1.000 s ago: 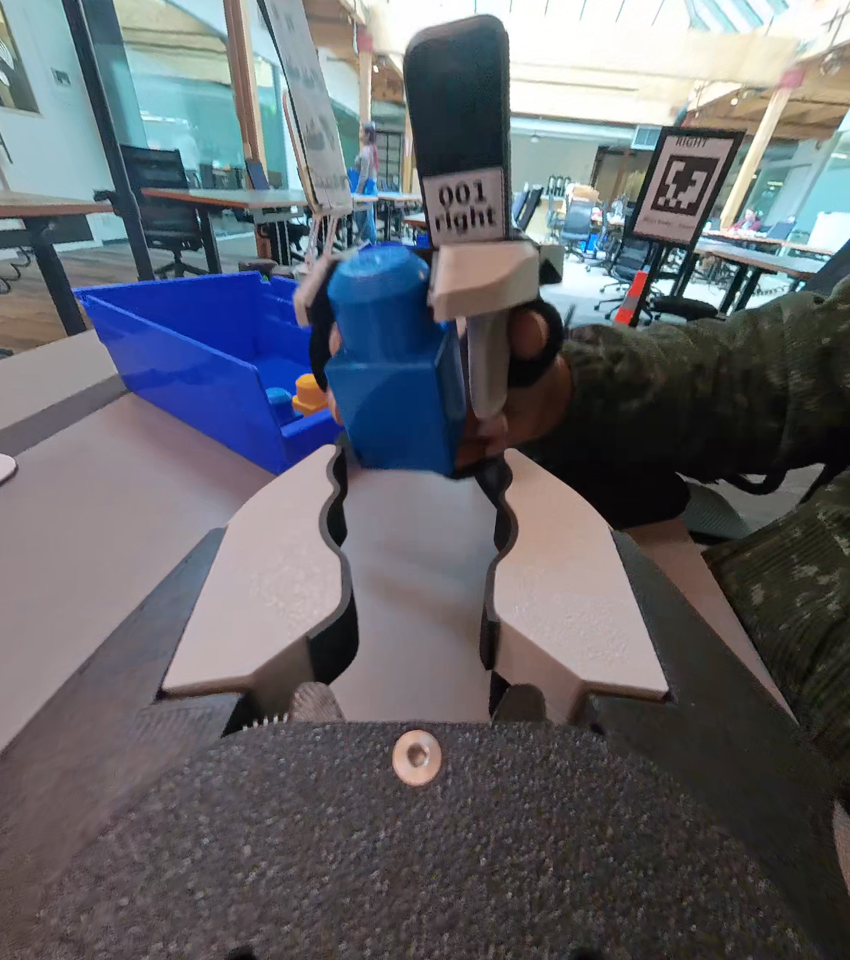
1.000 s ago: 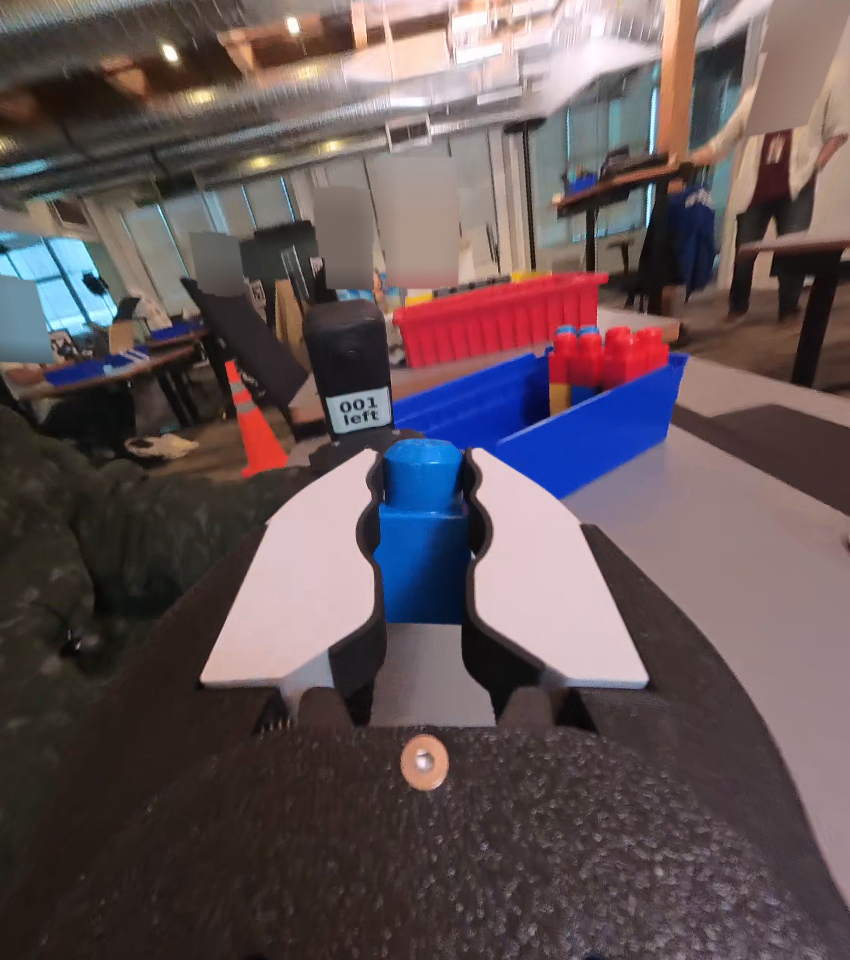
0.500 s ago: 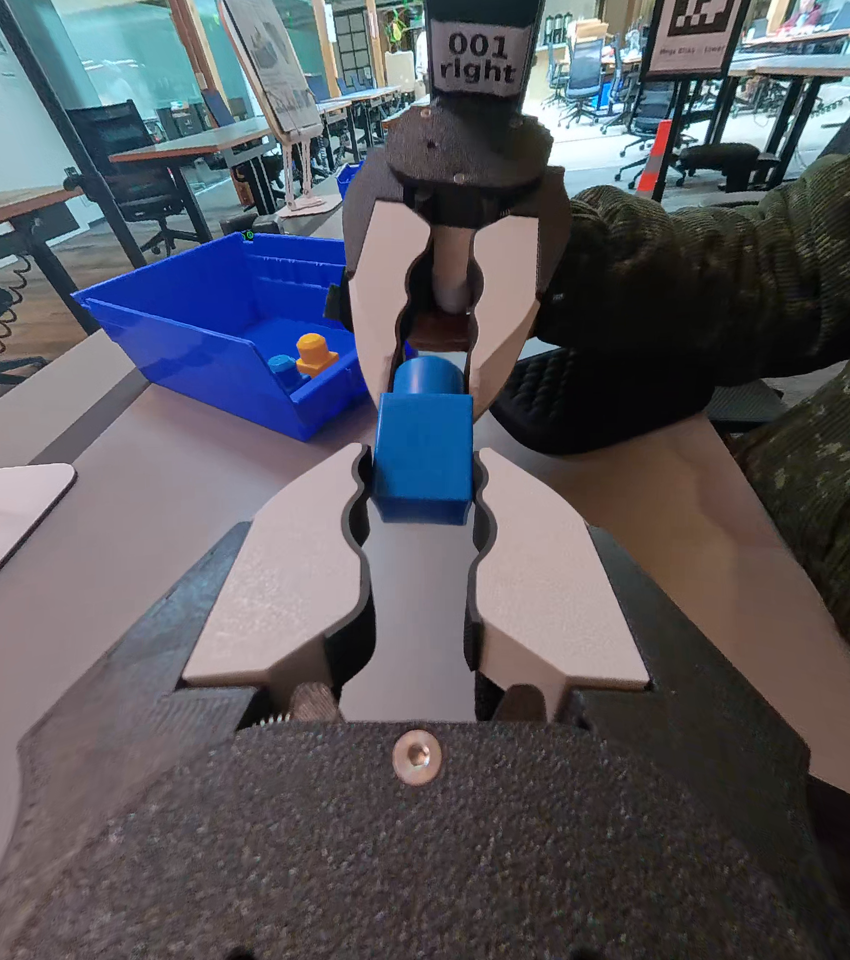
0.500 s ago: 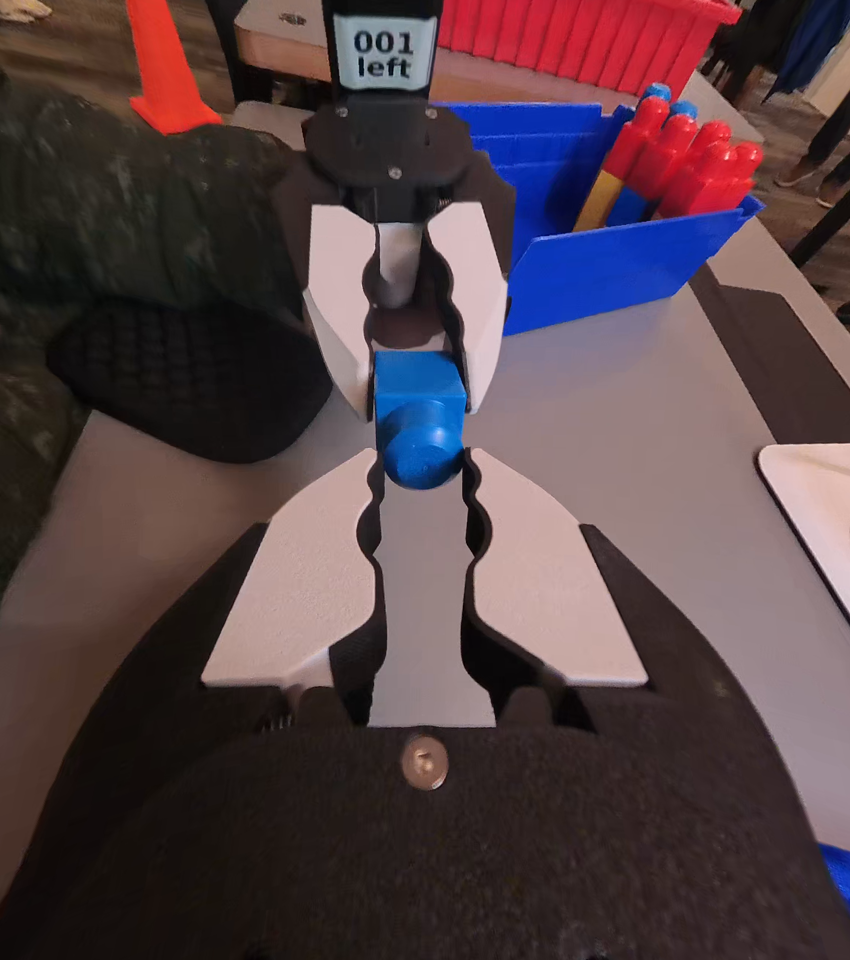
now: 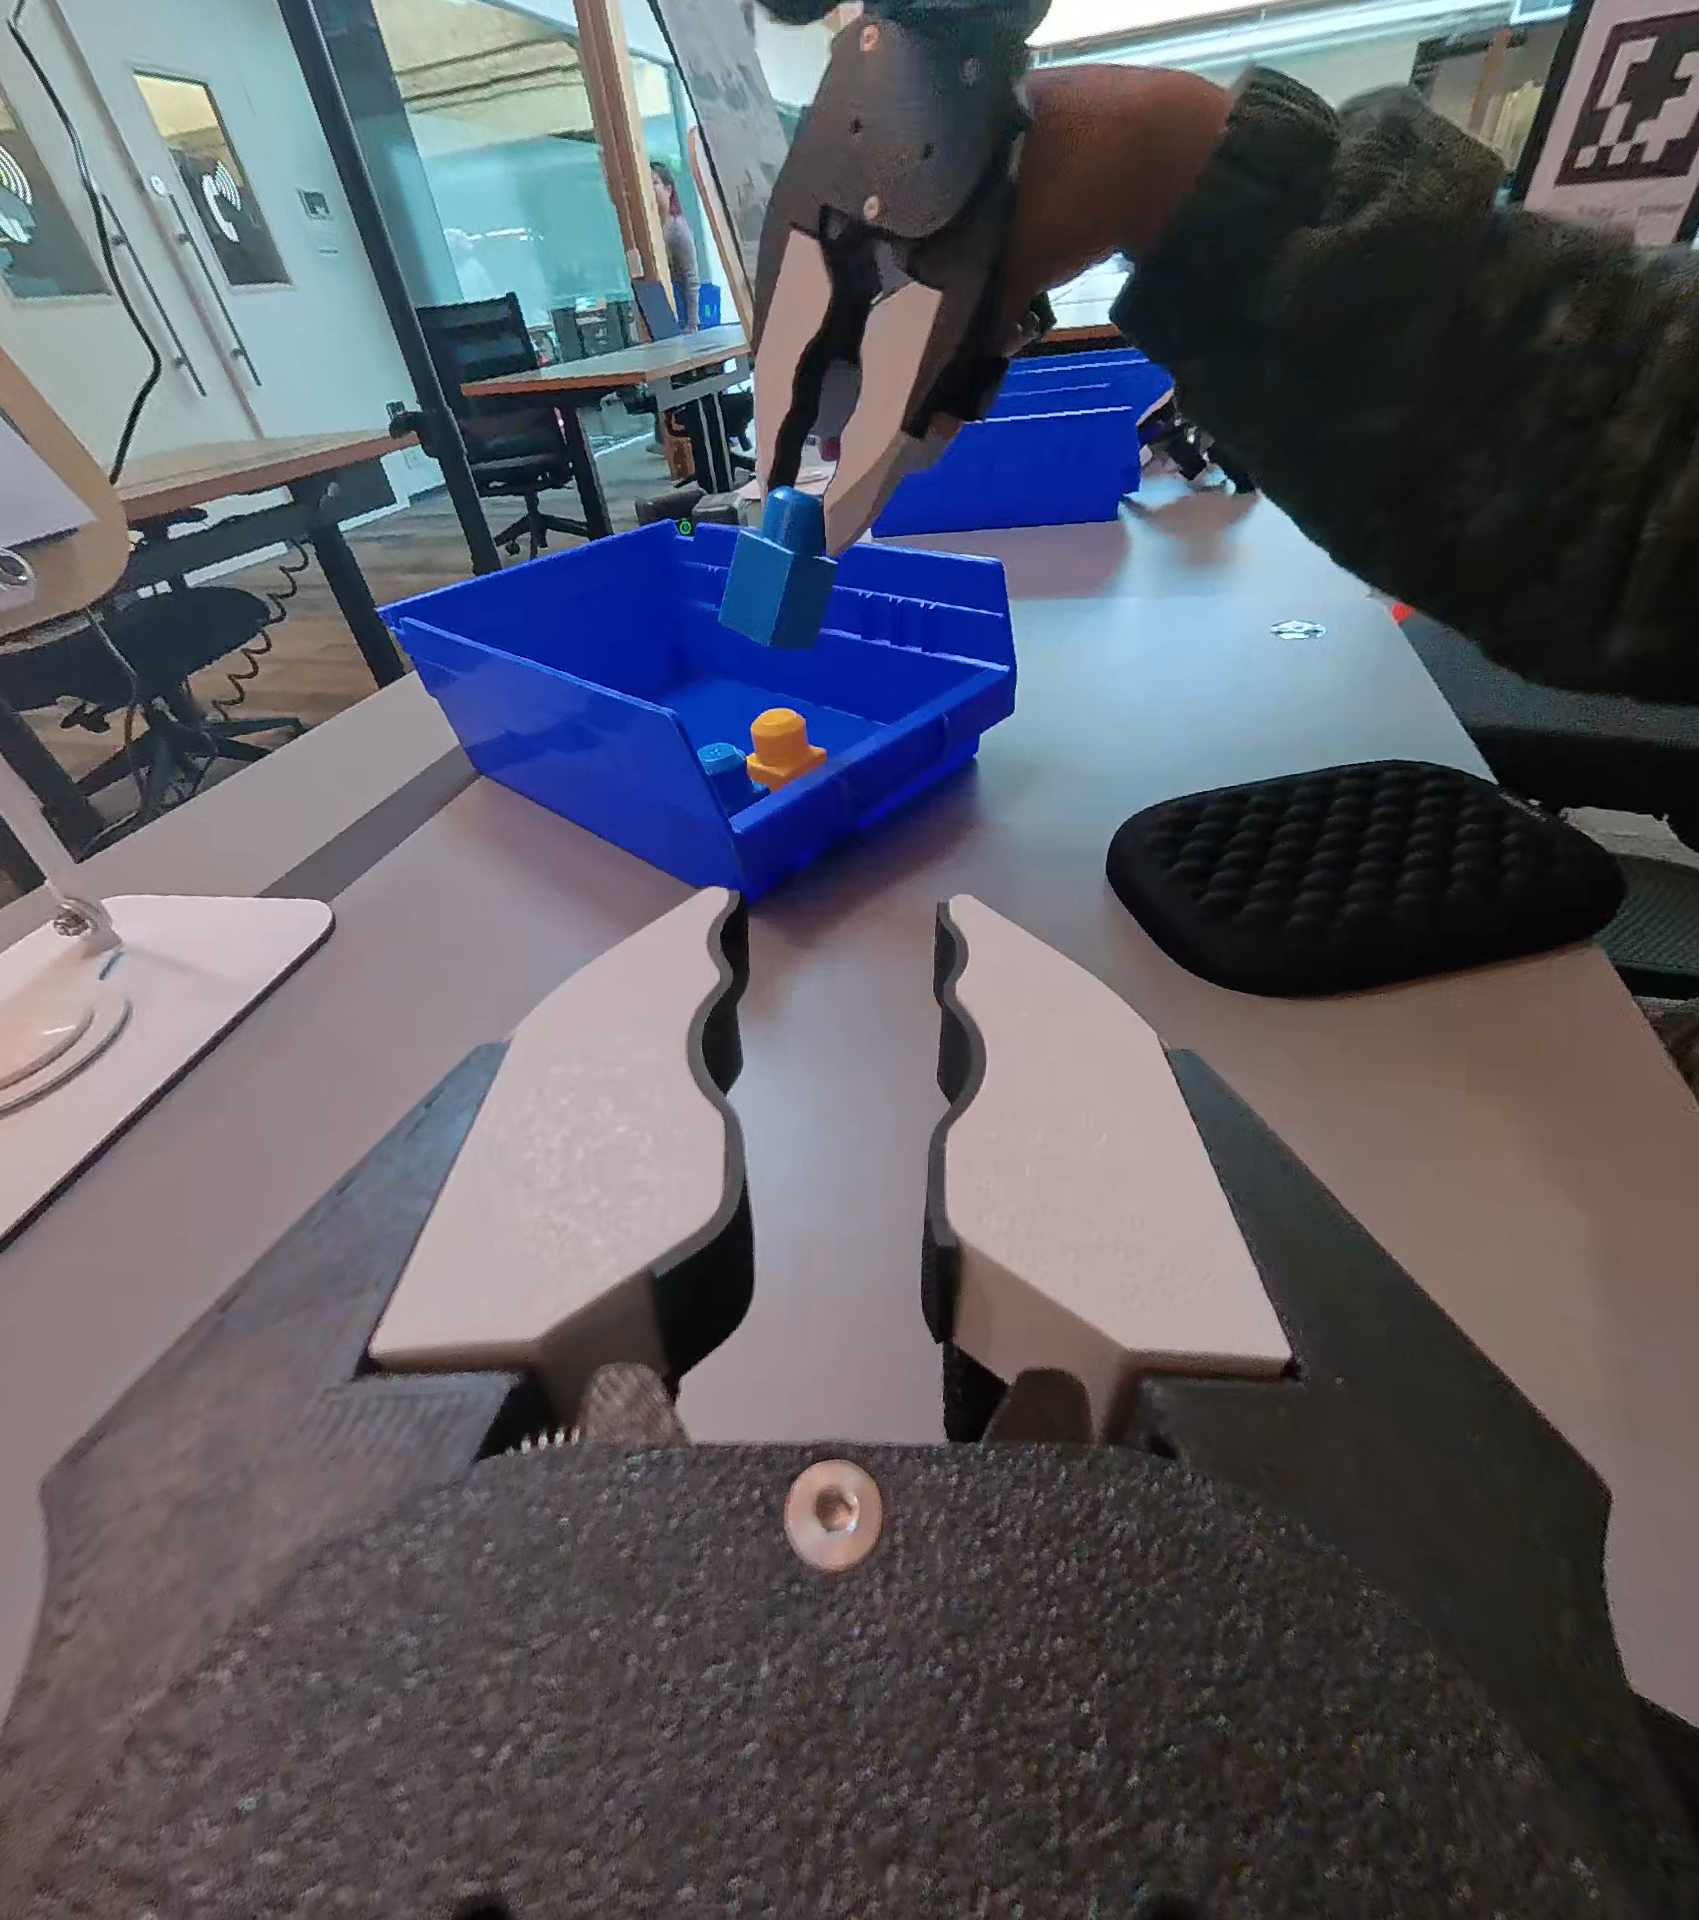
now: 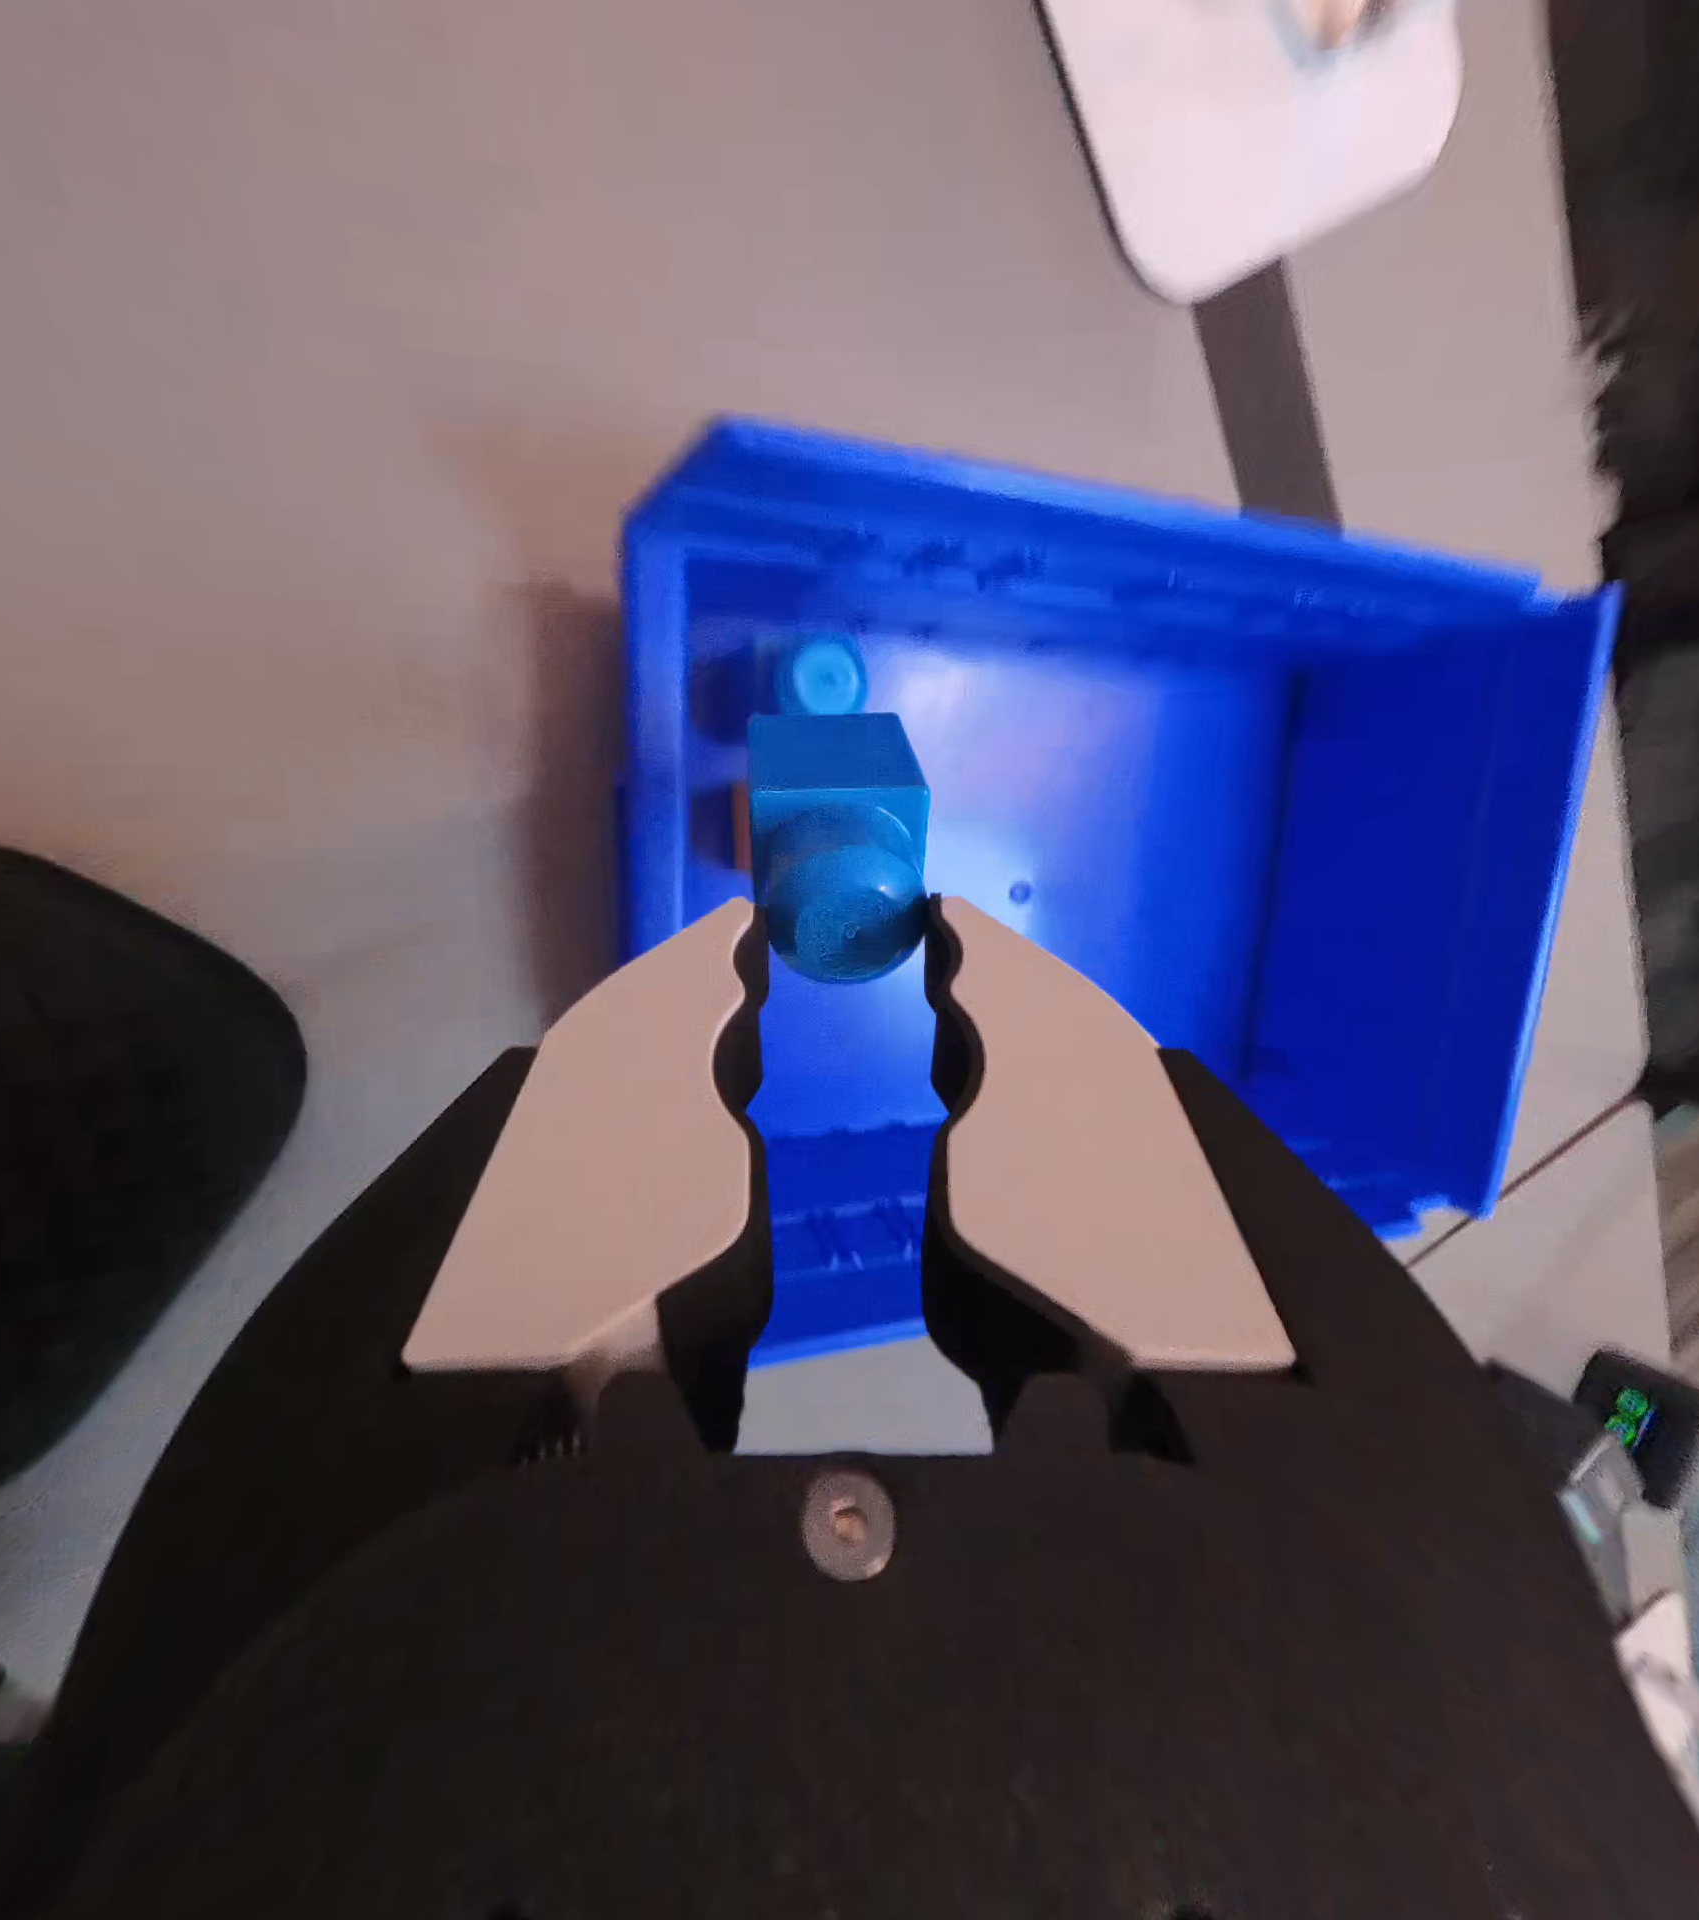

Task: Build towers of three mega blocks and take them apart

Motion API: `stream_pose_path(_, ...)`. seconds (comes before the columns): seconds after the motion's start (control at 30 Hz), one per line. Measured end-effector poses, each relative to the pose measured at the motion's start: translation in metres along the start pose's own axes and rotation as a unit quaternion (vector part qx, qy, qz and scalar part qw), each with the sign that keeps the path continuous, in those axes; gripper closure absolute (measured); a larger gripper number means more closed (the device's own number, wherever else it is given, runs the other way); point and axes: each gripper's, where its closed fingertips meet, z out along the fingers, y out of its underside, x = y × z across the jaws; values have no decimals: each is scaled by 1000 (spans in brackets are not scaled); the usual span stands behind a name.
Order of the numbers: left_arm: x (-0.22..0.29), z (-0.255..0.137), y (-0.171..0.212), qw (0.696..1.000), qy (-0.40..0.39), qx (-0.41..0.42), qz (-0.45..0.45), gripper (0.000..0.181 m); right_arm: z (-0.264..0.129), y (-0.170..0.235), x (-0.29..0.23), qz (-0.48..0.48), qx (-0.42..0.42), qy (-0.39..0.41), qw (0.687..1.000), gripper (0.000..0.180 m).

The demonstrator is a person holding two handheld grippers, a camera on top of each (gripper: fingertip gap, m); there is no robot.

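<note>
My right gripper [image 6: 843, 914] is shut on the stud of a blue mega block [image 6: 837, 821] and holds it above the blue bin [image 6: 1447, 935], pointing down into it. The left wrist view shows the same gripper [image 5: 803, 520] with the block [image 5: 777, 587] hanging over the bin [image 5: 564, 717]. An orange block [image 5: 783, 746] and a small blue block [image 5: 720, 764] lie in the bin; the small blue one also shows in the right wrist view [image 6: 824, 677]. My left gripper [image 5: 837, 925] is open and empty, low over the table in front of the bin.
A black textured pad [image 5: 1354, 873] lies right of the bin. A white stand base [image 5: 76, 997] sits on the table at the left. A second blue bin [image 5: 1021, 468] stands farther back. A person's sleeve [image 5: 1447, 343] reaches in from the right. The gap from one gripper's tips to the other's is roughly 25 centimetres.
The left gripper closed in beside the blue block, then drew back without it. The right gripper kept the block and swung it over the blue bin, turning to point down.
</note>
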Motion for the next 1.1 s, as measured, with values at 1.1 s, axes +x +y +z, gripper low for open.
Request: stream_pose_path(1.1,6,10,20,999,9,-45,9,149,69,79,-7,7,-365,-132,922,150)
